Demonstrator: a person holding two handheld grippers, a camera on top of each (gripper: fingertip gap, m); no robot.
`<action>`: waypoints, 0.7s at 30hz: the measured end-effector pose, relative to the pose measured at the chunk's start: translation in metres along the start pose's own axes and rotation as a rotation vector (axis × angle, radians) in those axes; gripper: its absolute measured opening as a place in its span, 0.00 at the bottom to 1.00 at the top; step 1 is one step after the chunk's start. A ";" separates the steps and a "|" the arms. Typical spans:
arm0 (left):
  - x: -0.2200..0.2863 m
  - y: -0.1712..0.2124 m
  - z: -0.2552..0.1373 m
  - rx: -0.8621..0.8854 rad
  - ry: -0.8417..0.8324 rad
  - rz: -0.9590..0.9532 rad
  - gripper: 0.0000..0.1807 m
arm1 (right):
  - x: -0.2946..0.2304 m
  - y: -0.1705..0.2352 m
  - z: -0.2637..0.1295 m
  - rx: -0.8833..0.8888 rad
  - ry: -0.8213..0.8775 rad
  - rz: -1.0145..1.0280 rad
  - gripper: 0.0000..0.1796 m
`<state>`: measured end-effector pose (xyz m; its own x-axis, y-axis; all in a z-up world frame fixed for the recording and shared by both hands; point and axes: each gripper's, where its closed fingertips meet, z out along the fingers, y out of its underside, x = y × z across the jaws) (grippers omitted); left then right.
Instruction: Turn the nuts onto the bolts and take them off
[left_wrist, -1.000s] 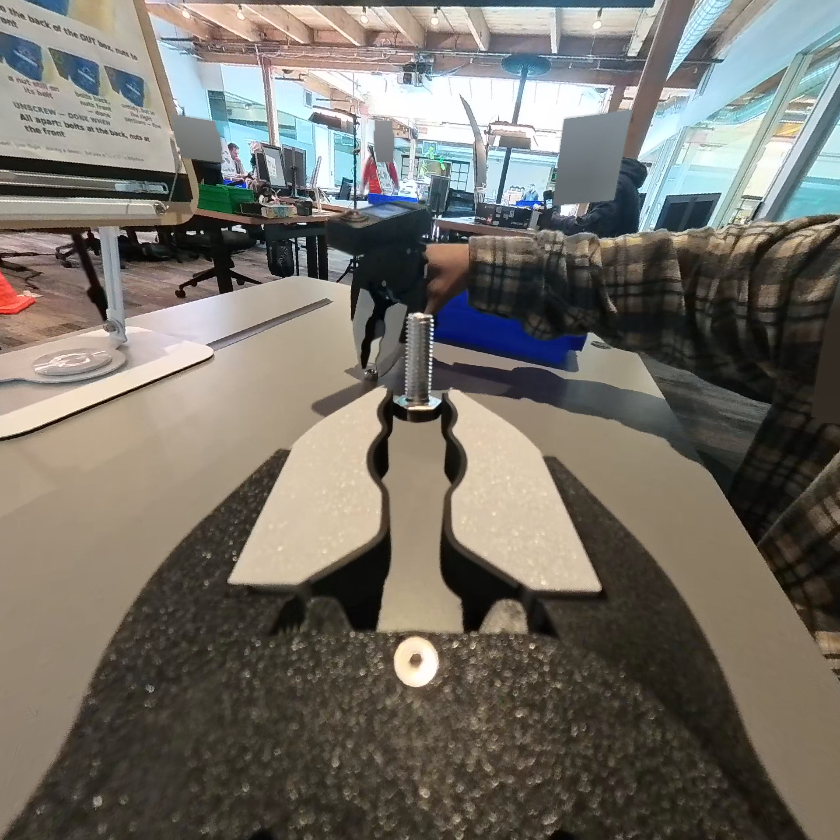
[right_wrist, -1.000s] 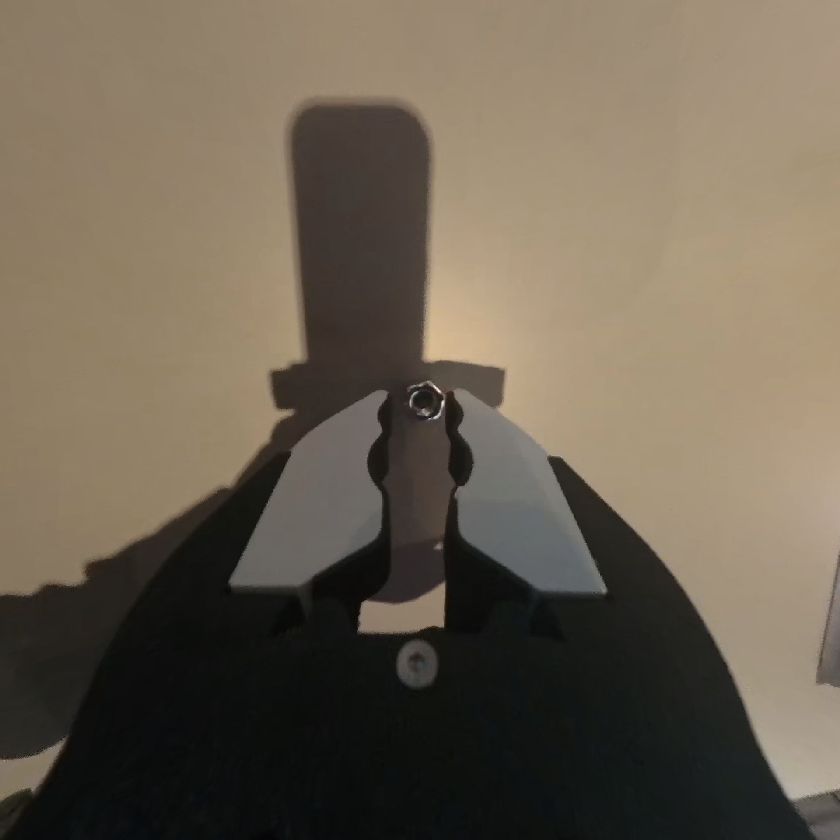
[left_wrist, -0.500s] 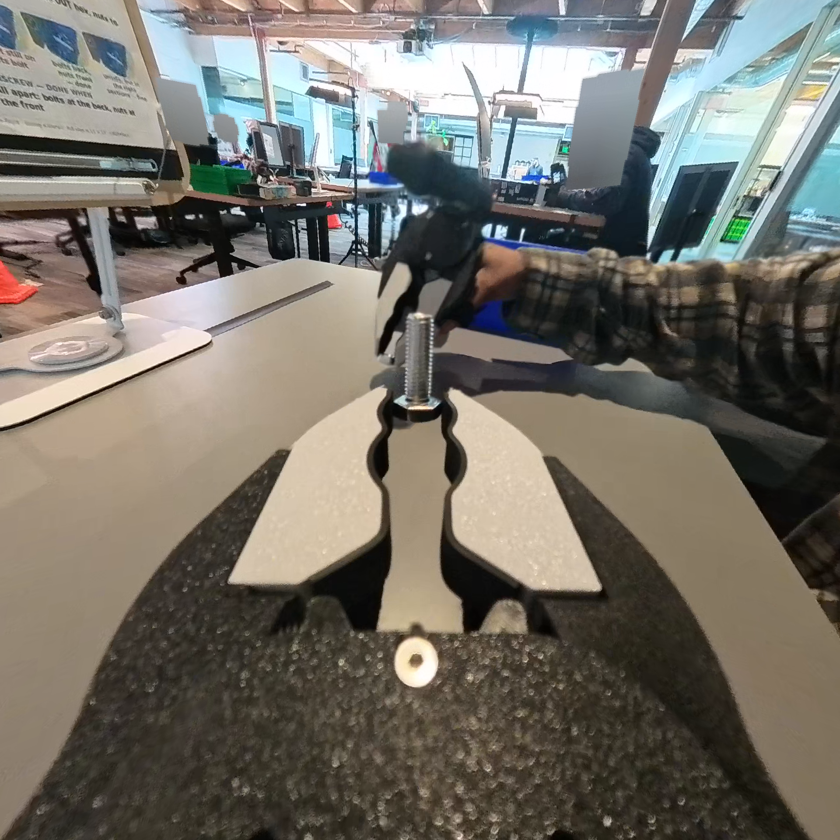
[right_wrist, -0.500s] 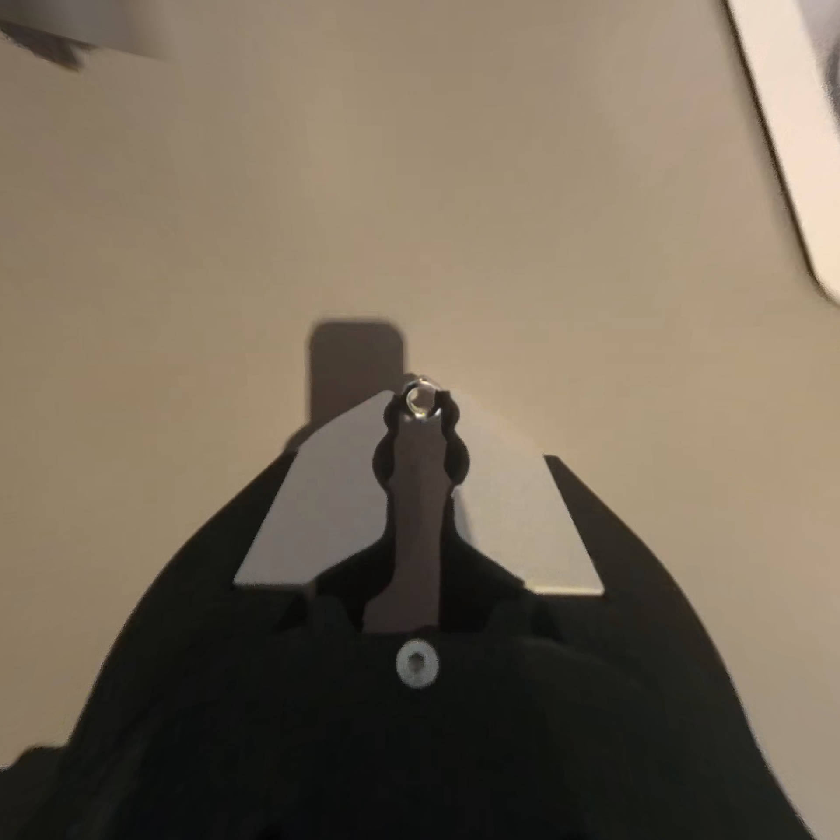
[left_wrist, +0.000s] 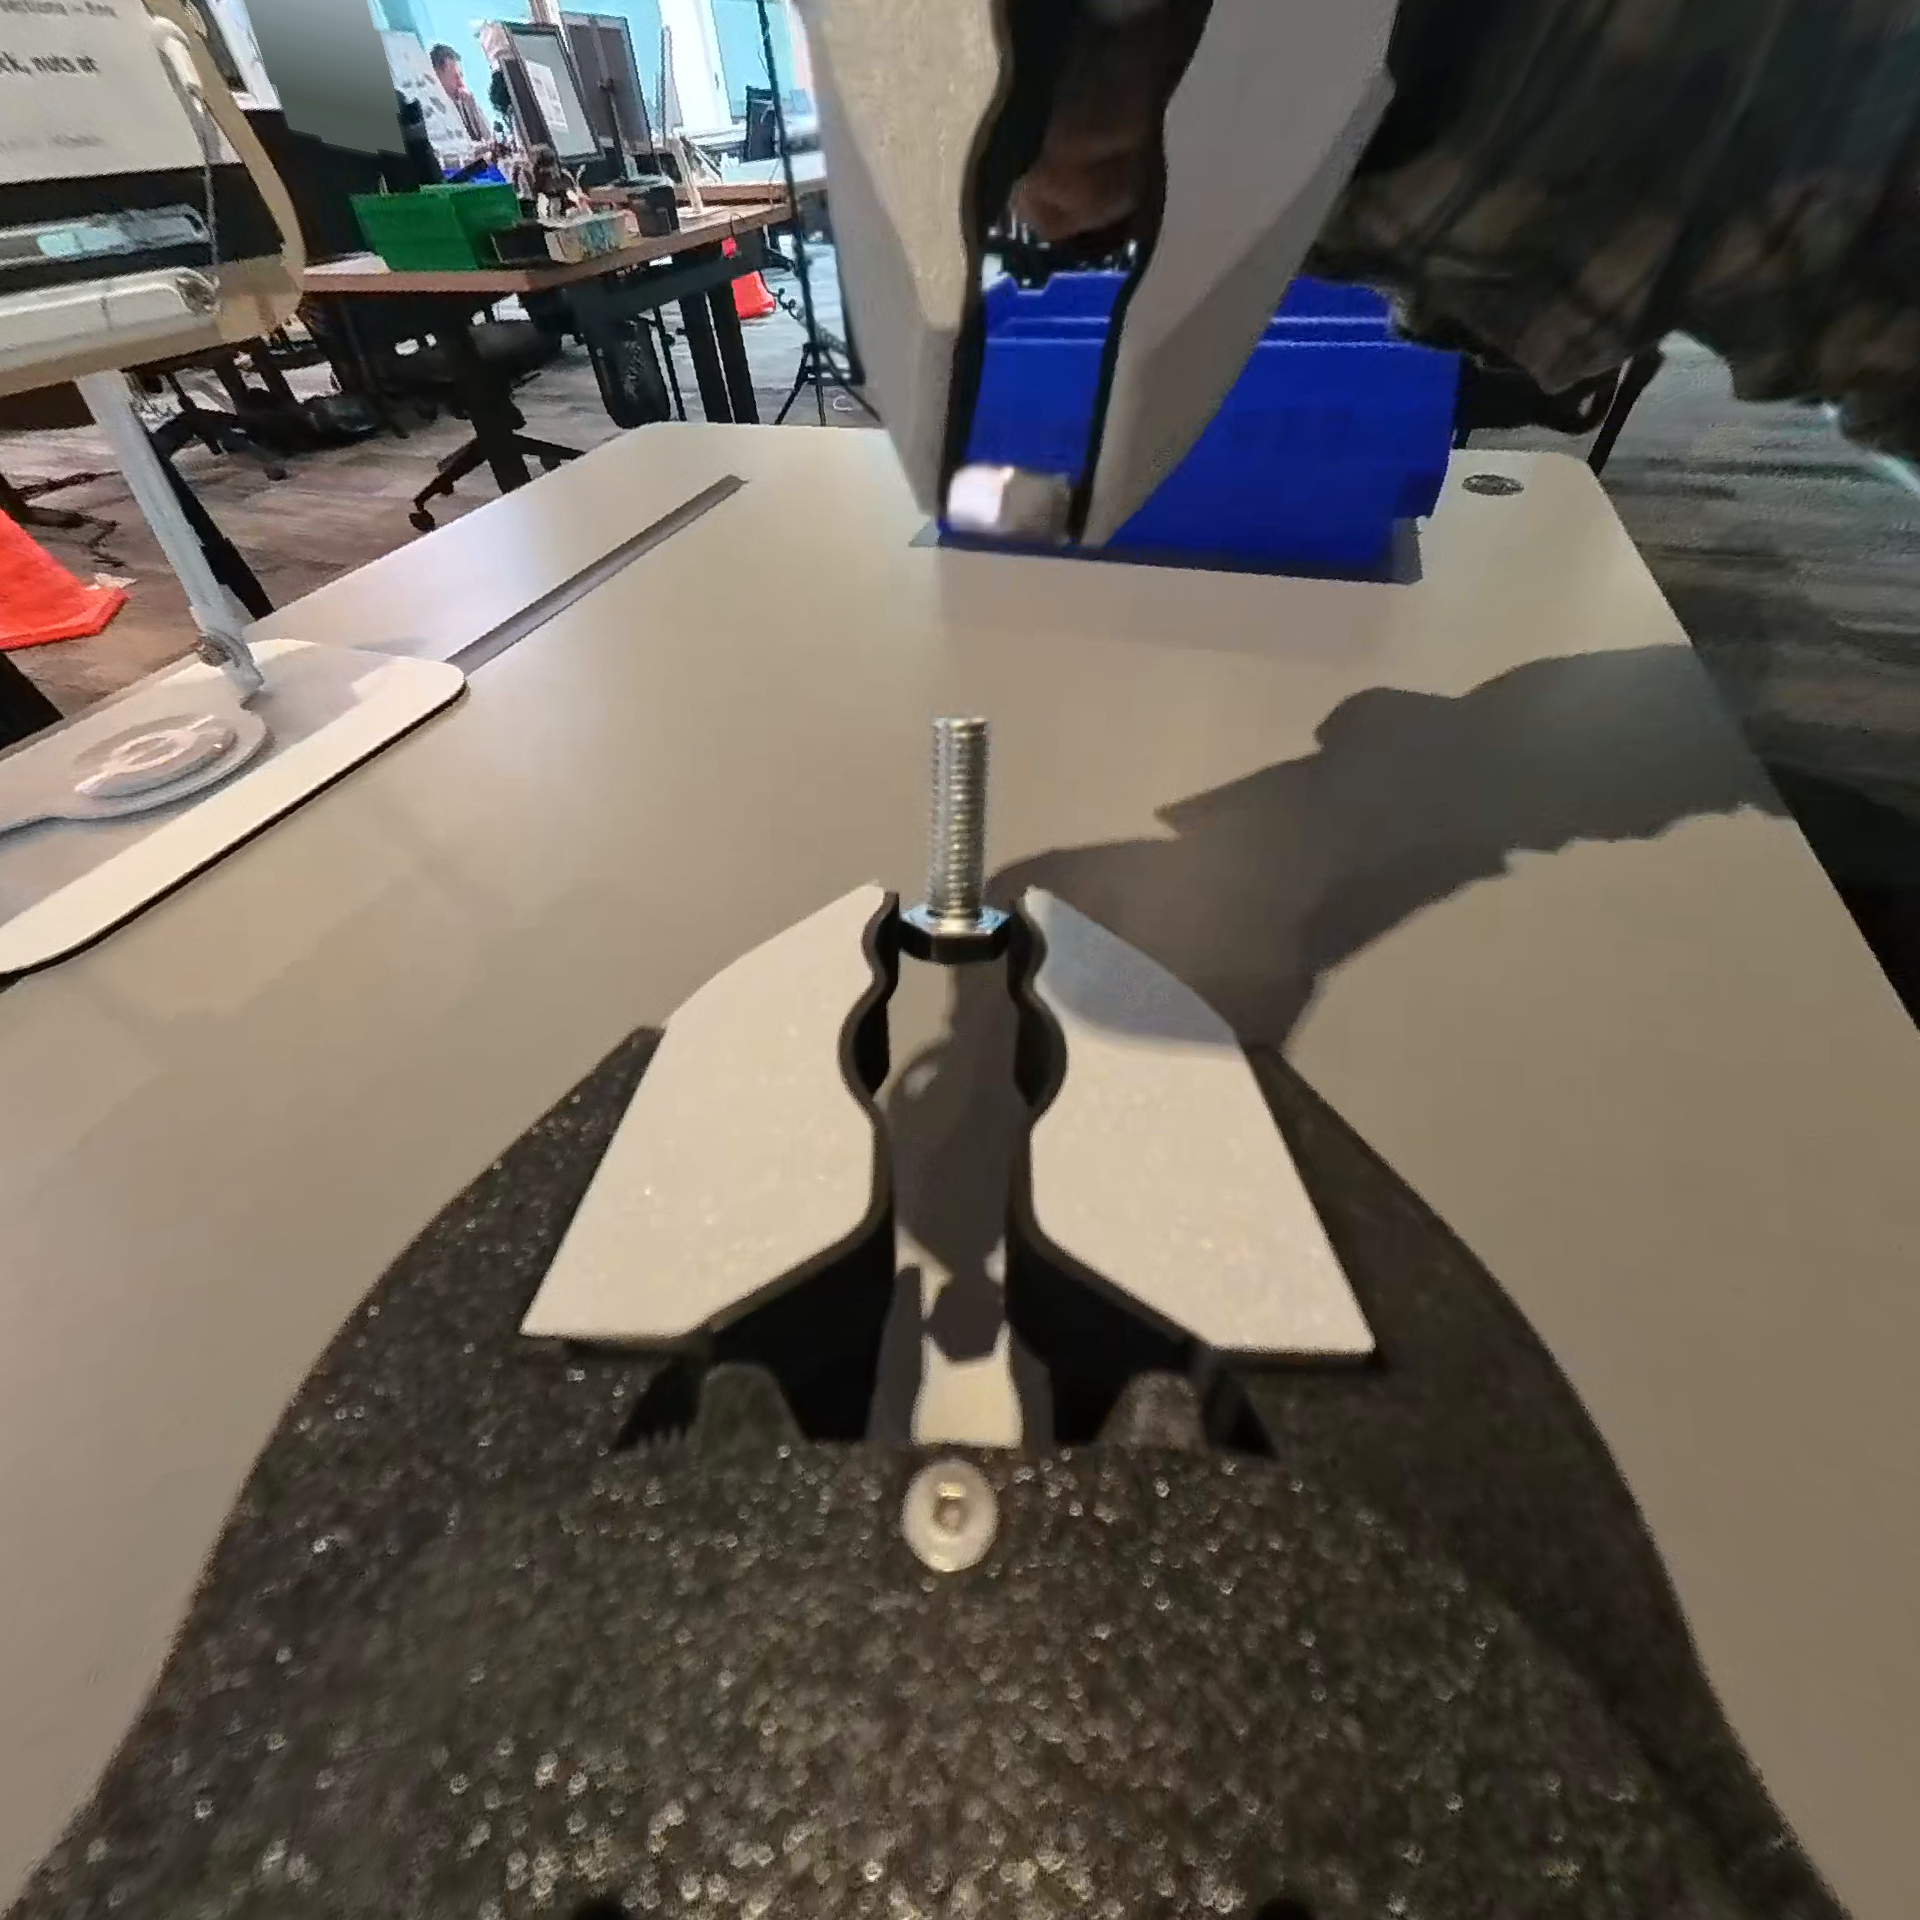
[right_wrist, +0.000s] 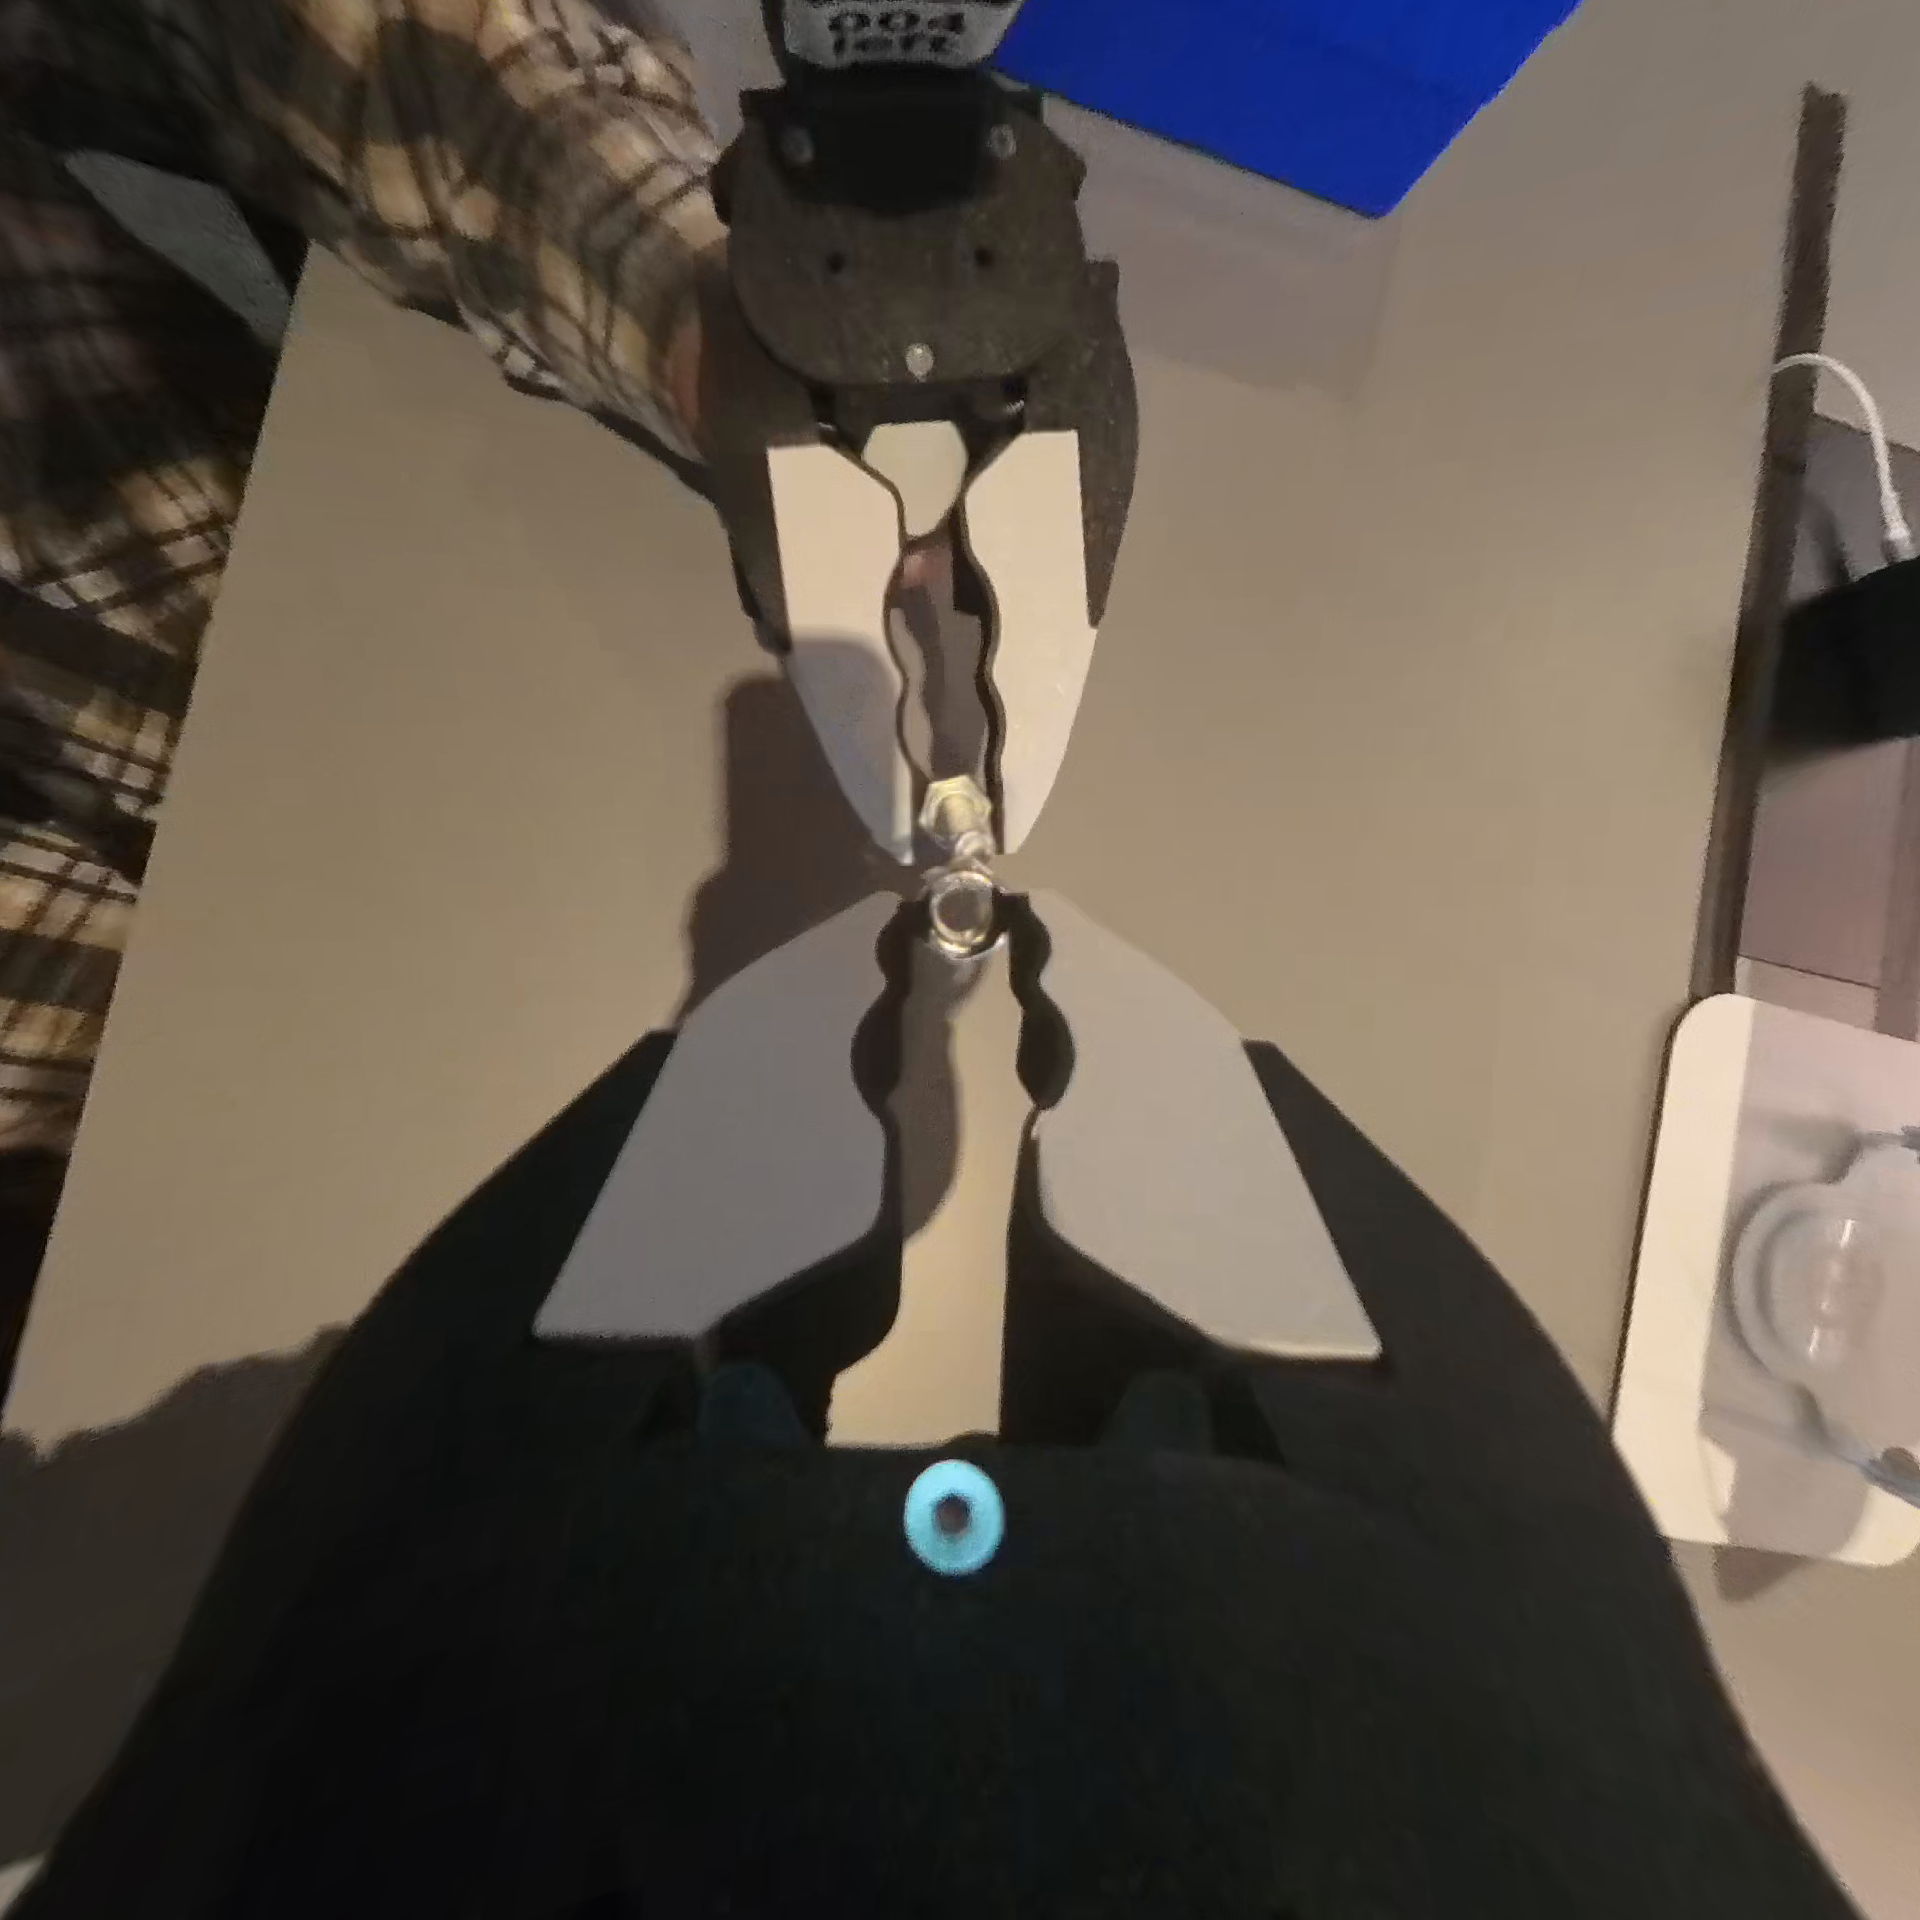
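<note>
Left wrist view: the bolt (left_wrist: 958, 821) is clamped by its hex head between the tips of the left tongs (left_wrist: 951, 933) and stands upright above the grey surface (left_wrist: 623, 831). The right tongs (left_wrist: 1013, 509) are clamped on a nut (left_wrist: 1006, 499), held well above the bolt's threaded end. A blue bin (left_wrist: 1299, 447) is seen behind.
</note>
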<state>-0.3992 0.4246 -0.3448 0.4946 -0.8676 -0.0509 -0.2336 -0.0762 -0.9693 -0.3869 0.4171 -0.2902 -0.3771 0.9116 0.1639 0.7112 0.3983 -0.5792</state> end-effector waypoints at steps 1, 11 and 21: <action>0.000 -0.001 0.000 0.004 0.001 -0.004 0.11 | 0.002 -0.001 0.003 -0.011 0.000 -0.006 0.09; 0.000 -0.013 -0.006 0.055 0.000 -0.019 0.10 | 0.004 -0.006 0.013 -0.035 -0.043 -0.017 0.09; 0.000 -0.013 -0.005 0.046 -0.019 -0.022 0.10 | 0.001 -0.006 0.017 -0.089 -0.053 -0.070 0.10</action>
<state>-0.4005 0.4234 -0.3313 0.5151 -0.8565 -0.0341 -0.1844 -0.0719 -0.9802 -0.4019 0.4138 -0.2998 -0.4569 0.8756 0.1571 0.7313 0.4702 -0.4940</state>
